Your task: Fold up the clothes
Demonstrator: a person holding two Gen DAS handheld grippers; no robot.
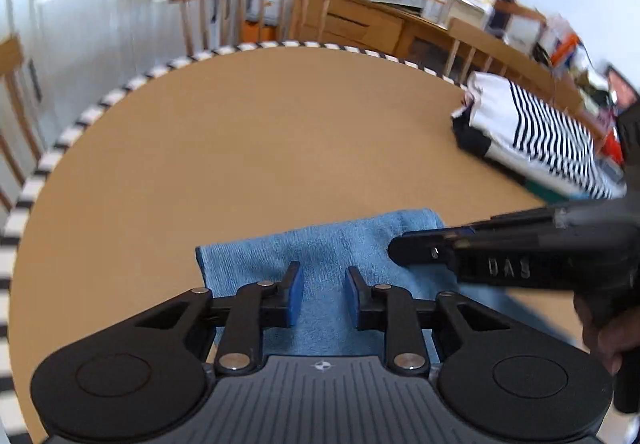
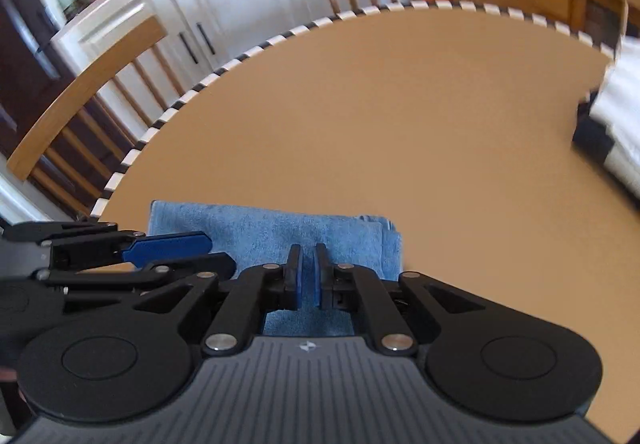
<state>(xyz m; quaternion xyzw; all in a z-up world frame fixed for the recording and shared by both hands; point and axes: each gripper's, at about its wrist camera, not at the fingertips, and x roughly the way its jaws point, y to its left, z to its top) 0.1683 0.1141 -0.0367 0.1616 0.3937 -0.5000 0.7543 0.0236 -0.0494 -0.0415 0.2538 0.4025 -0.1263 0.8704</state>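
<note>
A folded blue towel [image 1: 320, 244] lies at the near edge of the round tan table [image 1: 260, 131]; it also shows in the right wrist view [image 2: 272, 232]. My left gripper [image 1: 322, 284] is open and empty just above the towel. My right gripper [image 2: 307, 271] is shut, with nothing visible between its pads, over the towel's right part. In the left wrist view the right gripper [image 1: 394, 250] reaches in from the right. In the right wrist view the left gripper [image 2: 208, 252] comes in from the left.
A pile of folded clothes topped by a black-and-white striped garment [image 1: 536, 135] sits at the table's far right edge, also in the right wrist view [image 2: 616, 115]. Wooden chairs [image 1: 256, 7] ring the table. A cluttered wooden sideboard [image 1: 400, 15] and white cabinets [image 1: 80, 23] stand behind.
</note>
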